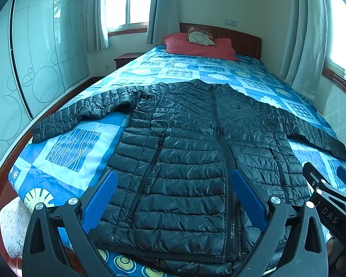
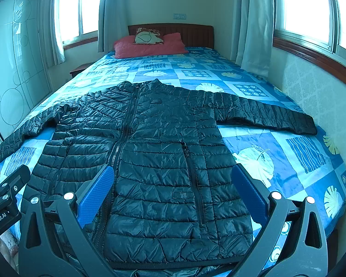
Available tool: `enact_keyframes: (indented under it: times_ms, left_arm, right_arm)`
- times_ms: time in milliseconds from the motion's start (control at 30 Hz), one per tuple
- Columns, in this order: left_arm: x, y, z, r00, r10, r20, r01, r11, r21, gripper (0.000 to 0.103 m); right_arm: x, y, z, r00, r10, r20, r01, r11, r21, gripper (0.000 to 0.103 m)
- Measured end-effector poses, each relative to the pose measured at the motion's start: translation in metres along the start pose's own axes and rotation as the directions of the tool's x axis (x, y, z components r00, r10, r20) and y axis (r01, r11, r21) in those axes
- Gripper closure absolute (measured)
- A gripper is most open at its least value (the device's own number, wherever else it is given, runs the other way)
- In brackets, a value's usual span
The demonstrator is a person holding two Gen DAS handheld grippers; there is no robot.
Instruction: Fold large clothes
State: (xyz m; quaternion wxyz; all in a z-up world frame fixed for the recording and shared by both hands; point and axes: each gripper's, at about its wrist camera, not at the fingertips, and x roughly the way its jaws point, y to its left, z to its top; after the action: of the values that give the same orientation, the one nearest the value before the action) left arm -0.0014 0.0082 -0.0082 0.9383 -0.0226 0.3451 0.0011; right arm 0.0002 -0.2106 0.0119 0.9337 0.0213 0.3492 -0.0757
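So we've got a black quilted puffer jacket (image 1: 191, 150) laid out flat, front up and zipped, on the bed (image 1: 64, 152) near its foot end, both sleeves spread out to the sides. The hem sits right at the near edge of the mattress, just under both tools.

The left gripper (image 1: 175, 198) has its jaws spread wide, nothing in them, hovering over the left half of the hem. The right gripper (image 2: 173, 196) is the same: jaws wide, holding nothing, over the right half.

Handling-wise, we'd guess this thing is light and squishy, but that shiny shell looks slippery, so a shallow pinch will probably slide off. It'll also puff back up instead of holding a crease. Best bet, we think, is grabbing stitched edges: the left cuff (image 1: 43, 131) and right cuff (image 2: 304, 124) to bring the sleeves across the chest, then the hem corners. Pinch deep, through both layers.
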Motion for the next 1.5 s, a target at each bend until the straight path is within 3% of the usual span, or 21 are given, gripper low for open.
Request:
enact_keyframes:
  times_ms: [1300, 1500]
  left_arm:
    - [0.013, 0.009, -0.004, 1.000, 0.003, -0.014, -0.003, 1.000, -0.014, 0.005]
    - [0.042, 0.050, 0.008, 0.994, 0.104, -0.024, -0.106, 0.990, -0.089, 0.005]
  right_arm:
    - [0.009, 0.004, -0.005, 1.000, 0.027, -0.014, -0.027, 0.999, 0.020, 0.002]
    - [0.035, -0.037, 0.005, 1.000, 0.026, 0.001, -0.026, 0.991, 0.130, 0.002]
